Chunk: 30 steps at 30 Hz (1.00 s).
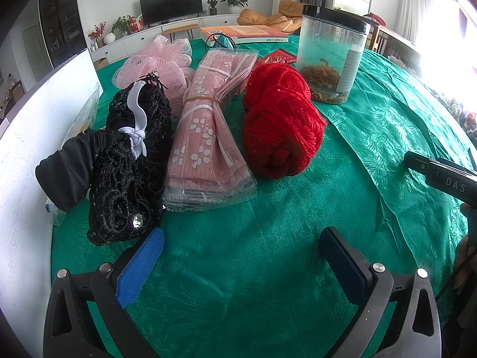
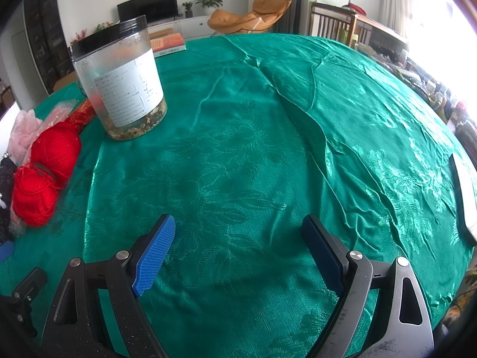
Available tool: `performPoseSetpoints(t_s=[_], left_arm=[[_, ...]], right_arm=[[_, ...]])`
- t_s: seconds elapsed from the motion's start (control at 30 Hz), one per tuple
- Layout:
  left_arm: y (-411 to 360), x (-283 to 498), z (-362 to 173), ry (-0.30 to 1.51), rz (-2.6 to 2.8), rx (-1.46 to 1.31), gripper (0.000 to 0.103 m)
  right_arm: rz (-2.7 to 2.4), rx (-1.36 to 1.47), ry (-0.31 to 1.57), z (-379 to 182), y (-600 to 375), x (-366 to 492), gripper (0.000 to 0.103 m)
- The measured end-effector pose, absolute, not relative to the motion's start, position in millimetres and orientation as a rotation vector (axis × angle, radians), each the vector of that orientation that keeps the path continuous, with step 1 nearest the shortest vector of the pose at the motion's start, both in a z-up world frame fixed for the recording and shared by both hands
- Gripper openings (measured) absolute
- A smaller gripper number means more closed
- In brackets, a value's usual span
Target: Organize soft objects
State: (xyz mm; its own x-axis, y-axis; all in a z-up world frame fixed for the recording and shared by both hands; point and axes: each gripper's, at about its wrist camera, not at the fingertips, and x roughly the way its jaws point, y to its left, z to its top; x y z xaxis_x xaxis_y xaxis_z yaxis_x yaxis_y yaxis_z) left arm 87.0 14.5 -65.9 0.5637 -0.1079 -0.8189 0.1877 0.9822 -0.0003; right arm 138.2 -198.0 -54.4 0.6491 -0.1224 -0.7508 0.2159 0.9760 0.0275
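While both claws hover empty over the green tabletop (image 2: 238,149), the soft stuff sits lined up along the left side, next to a white board (image 1: 35,137) — looks like a deliberate row, so sorting seems mostly done. Left claw (image 1: 241,256): jaws wide apart, gripping nothing, nearest the black lace bundle (image 1: 125,179), its left pad just beside the lace. Right claw (image 2: 238,247): also wide open, nothing held, over bare cloth well apart from the pile. Row left to right: black lace with a white elastic band, pink floral packs (image 1: 205,137) in clear wrap cinched by a rubber band, two red yarn balls (image 1: 280,125) — fuzzy, squashy. Pink mesh puff (image 1: 155,62) sits farther back. Clear jar (image 1: 331,53) stands far right of the yarn; rigid, likely not part of the job.
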Motion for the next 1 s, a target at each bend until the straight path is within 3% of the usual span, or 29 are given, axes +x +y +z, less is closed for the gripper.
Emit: performPoseSetpoints(t_s=[1.0], left_arm=[[7,124,-68,0.948,-0.099,0.05,0.103]], right_arm=[[-0.192,0.113,0.845,-55,-196,138,0.09]])
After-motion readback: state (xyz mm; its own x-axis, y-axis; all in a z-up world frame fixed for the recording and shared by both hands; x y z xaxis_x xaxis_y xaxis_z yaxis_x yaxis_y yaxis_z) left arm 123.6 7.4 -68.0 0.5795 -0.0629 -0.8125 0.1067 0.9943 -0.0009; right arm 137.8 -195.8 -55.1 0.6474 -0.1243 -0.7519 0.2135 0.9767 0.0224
